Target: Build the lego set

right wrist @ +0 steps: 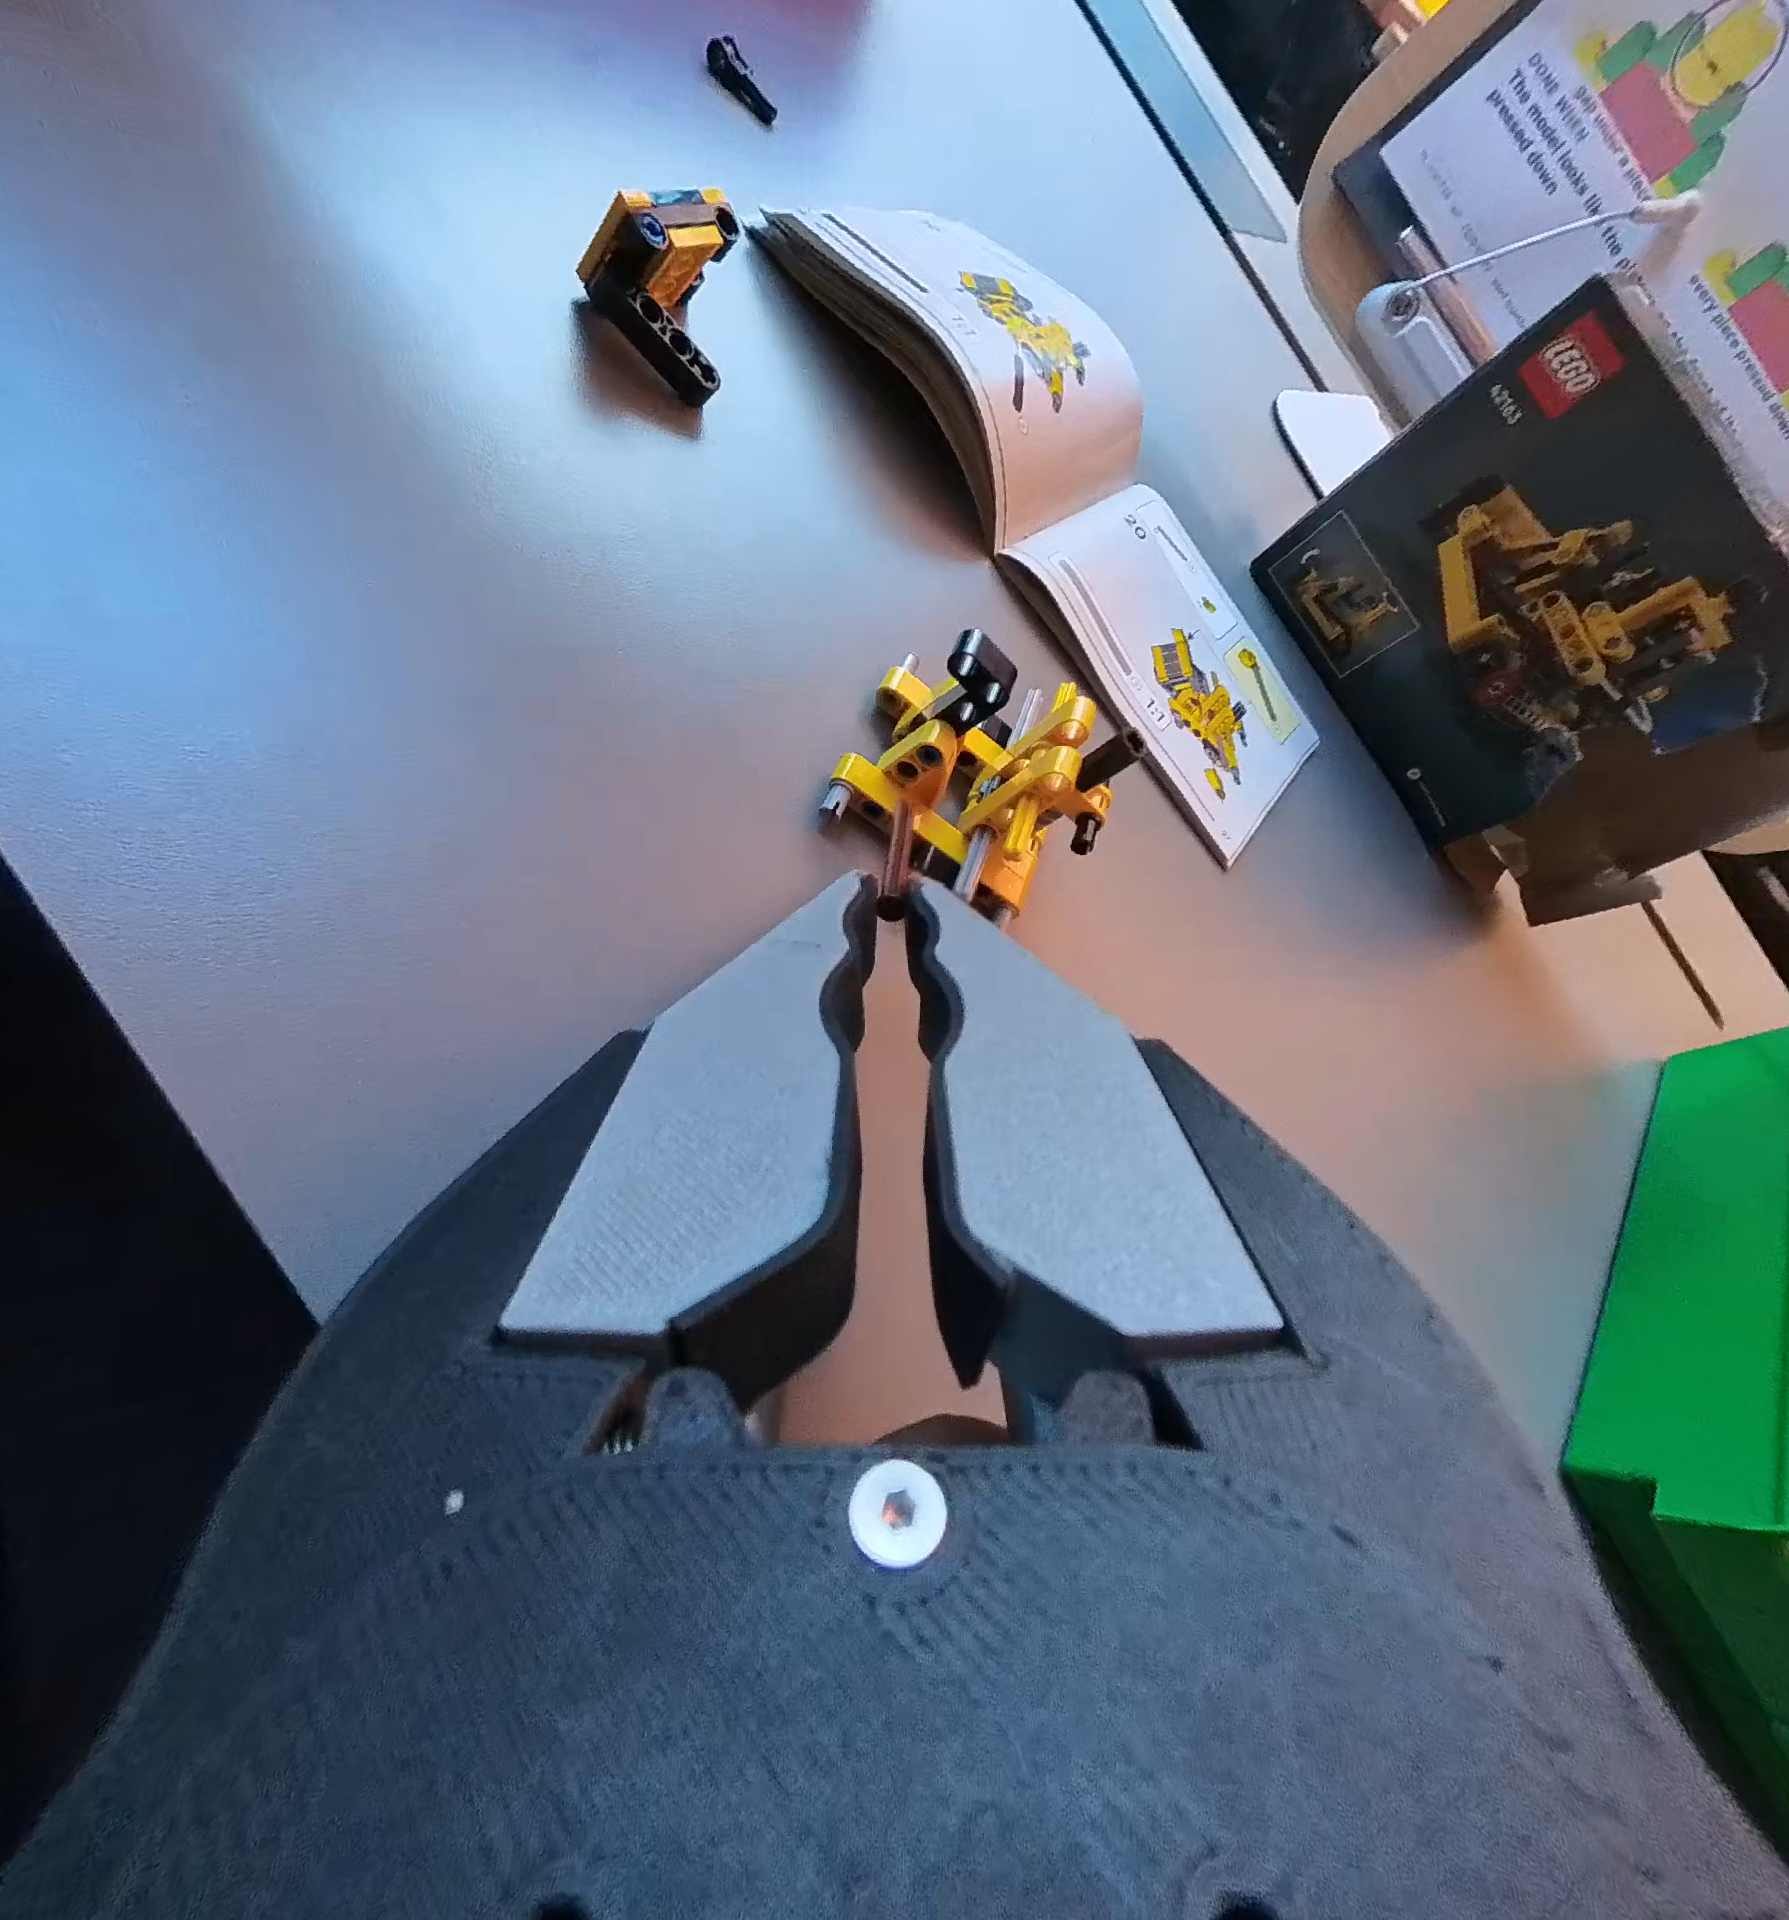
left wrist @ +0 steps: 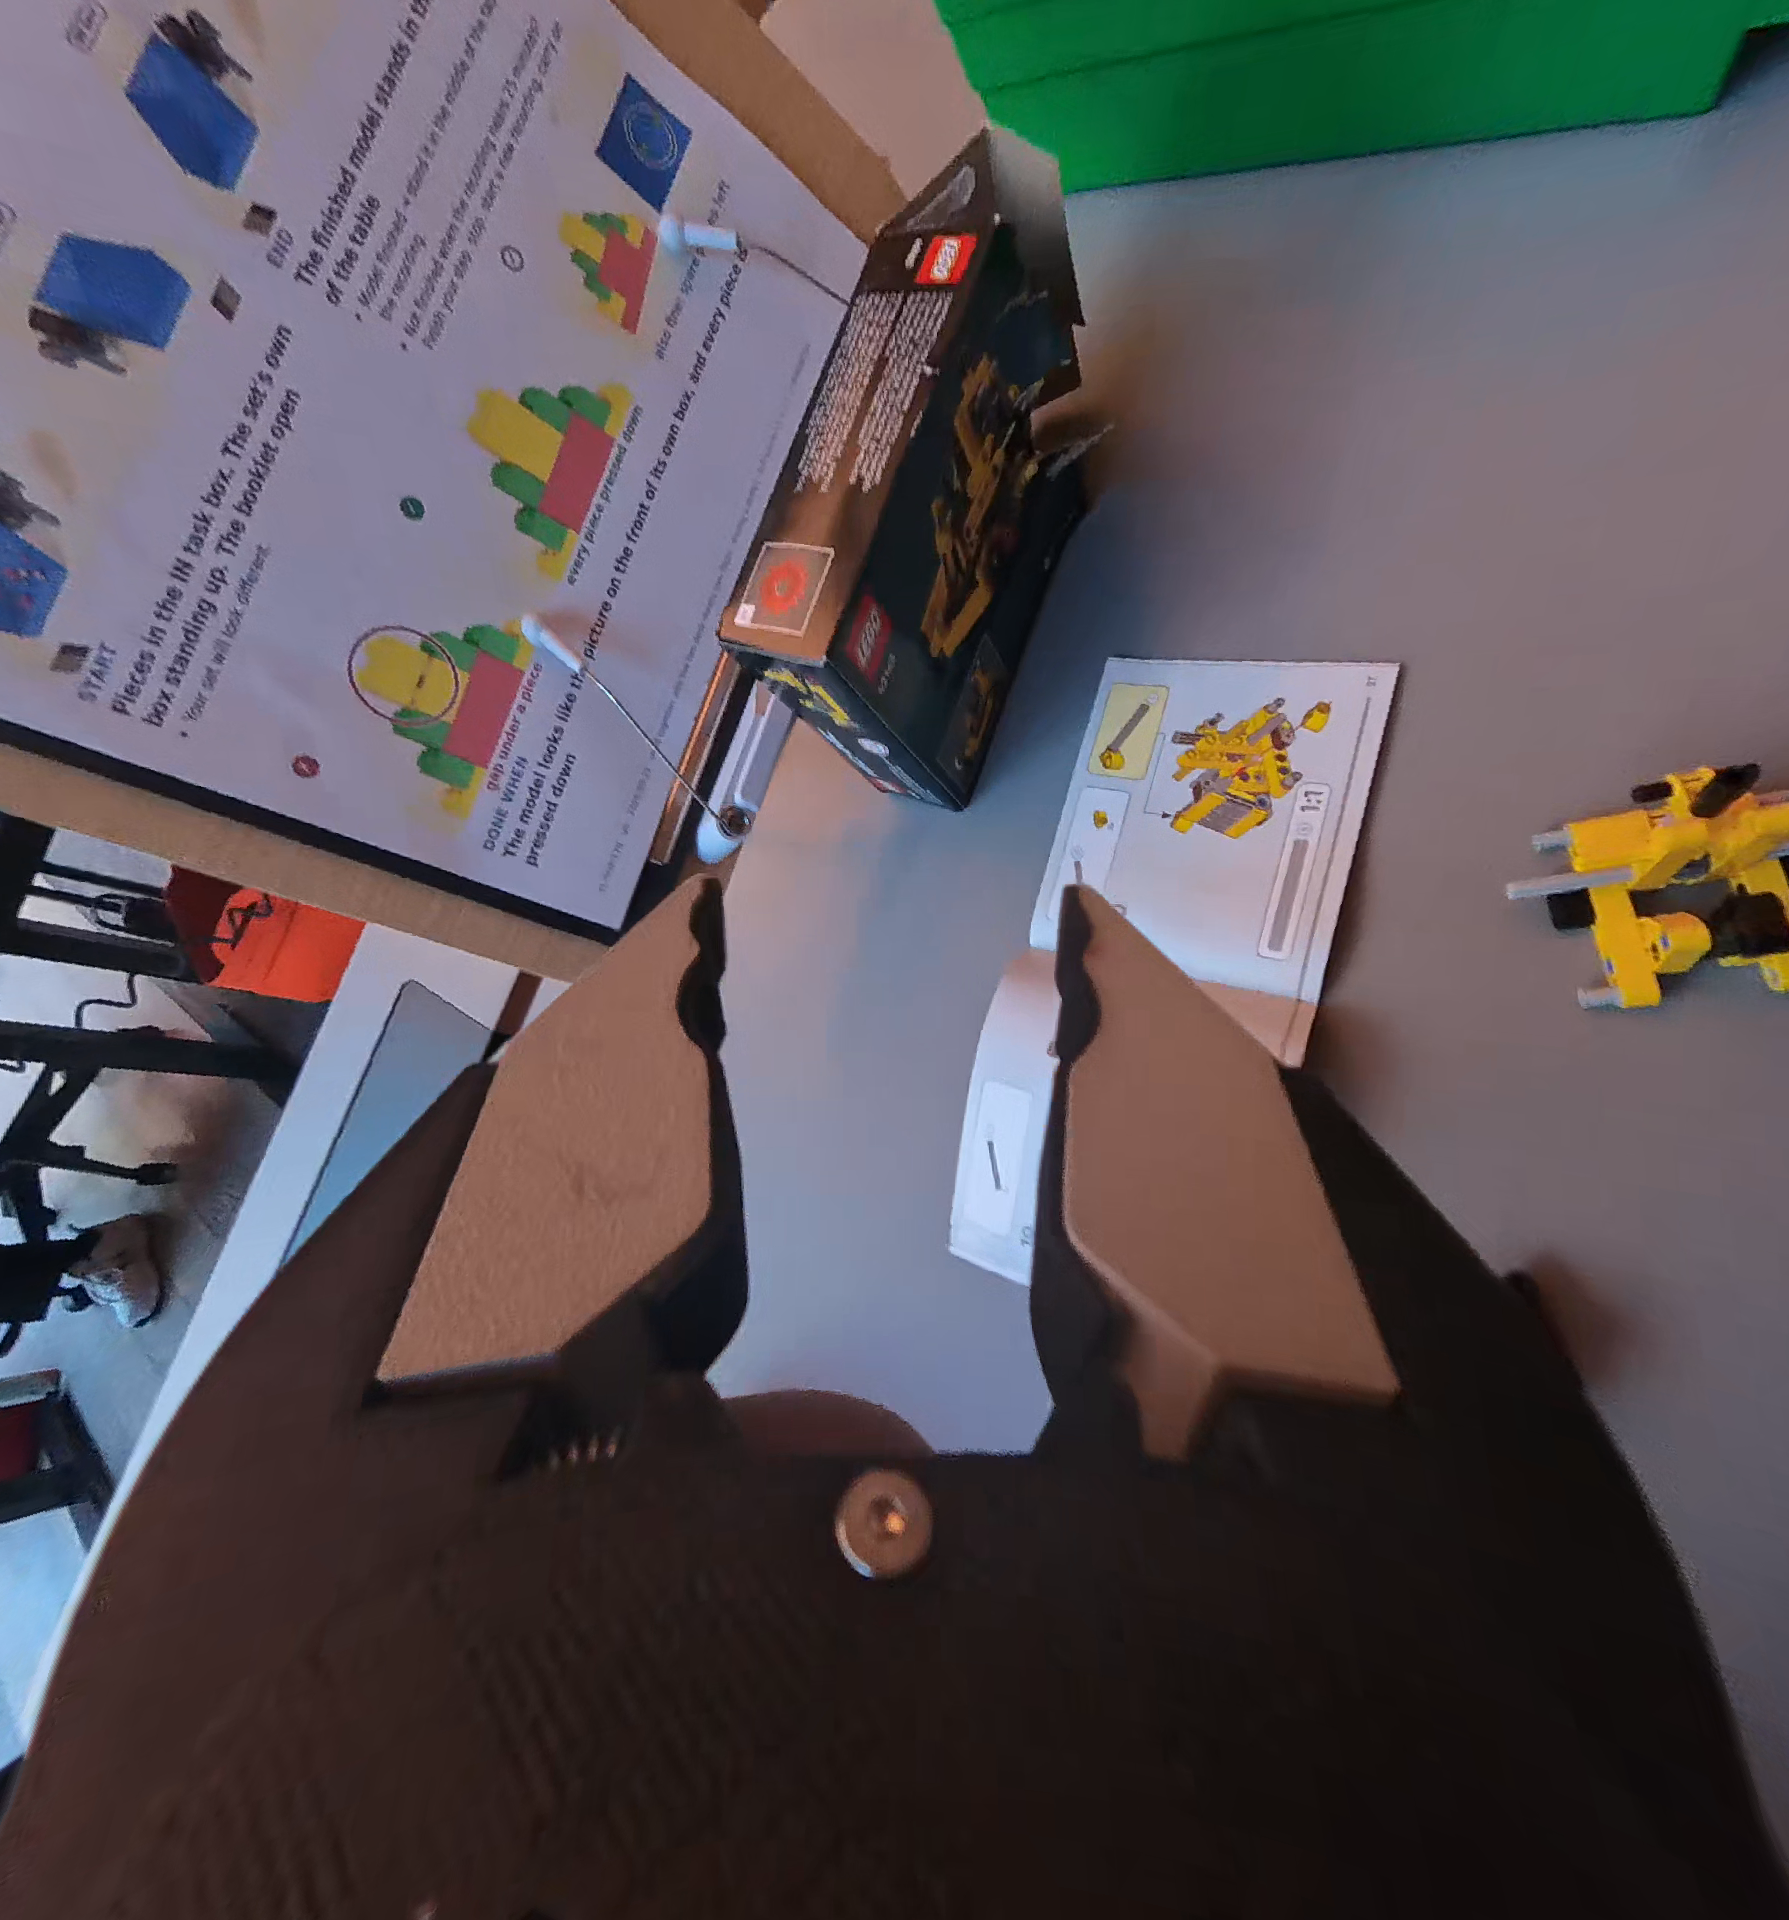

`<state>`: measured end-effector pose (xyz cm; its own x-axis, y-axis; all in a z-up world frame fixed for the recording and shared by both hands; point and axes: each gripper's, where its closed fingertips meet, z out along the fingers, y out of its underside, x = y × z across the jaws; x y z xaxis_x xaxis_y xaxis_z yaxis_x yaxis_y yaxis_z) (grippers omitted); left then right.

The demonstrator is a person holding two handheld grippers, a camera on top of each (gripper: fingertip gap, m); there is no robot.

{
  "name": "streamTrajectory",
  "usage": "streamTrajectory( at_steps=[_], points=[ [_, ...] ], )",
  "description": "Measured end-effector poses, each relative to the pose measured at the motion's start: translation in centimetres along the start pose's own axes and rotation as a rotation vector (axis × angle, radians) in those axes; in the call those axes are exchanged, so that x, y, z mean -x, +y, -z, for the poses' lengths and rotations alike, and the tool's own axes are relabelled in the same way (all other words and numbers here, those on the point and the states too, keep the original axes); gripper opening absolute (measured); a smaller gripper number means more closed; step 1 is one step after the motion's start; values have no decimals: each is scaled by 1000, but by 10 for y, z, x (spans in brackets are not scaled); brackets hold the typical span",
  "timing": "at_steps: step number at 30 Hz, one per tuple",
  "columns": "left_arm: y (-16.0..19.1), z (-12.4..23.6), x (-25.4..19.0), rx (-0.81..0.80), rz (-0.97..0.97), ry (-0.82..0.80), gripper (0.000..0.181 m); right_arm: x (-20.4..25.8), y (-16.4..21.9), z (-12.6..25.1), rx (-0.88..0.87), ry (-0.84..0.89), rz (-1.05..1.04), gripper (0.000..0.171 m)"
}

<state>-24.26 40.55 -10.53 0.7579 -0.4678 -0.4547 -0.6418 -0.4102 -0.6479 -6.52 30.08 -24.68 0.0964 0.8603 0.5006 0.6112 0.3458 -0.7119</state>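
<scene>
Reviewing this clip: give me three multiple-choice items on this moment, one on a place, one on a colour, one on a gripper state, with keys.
1. Where does the open instruction booklet lie?
A. on the grey table, between the yellow model and the set's box
B. inside the green bin
C. on top of the box

2. What colour is most of the main model?
A. red
B. yellow
C. blue

3. How does the right gripper stand?
A. wide open, empty
B. out of view
C. closed on a thin dark axle

Key: 1 A, the right wrist view shows the booklet flat on the table with the model on one side and the box on the other. 2 B, its beams are yellow with a few black parts. 3 C, the fingertips pinch the axle, whose far end points at the model.
</scene>
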Motion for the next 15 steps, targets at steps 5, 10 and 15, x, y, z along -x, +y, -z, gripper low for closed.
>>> streamTrajectory(
  at_steps=[5,10,15],
  points=[
    [-29,2,10,-71,7,-9,62,-3,-9,1,-65,40,66,2],
    [-51,2,24,-125,-6,-42,62,-10,-14,2,-103,99,92,1],
    [-44,-3,35,-102,-4,-53,61,-20,-13,1,-106,142,77,1]
  ],
)
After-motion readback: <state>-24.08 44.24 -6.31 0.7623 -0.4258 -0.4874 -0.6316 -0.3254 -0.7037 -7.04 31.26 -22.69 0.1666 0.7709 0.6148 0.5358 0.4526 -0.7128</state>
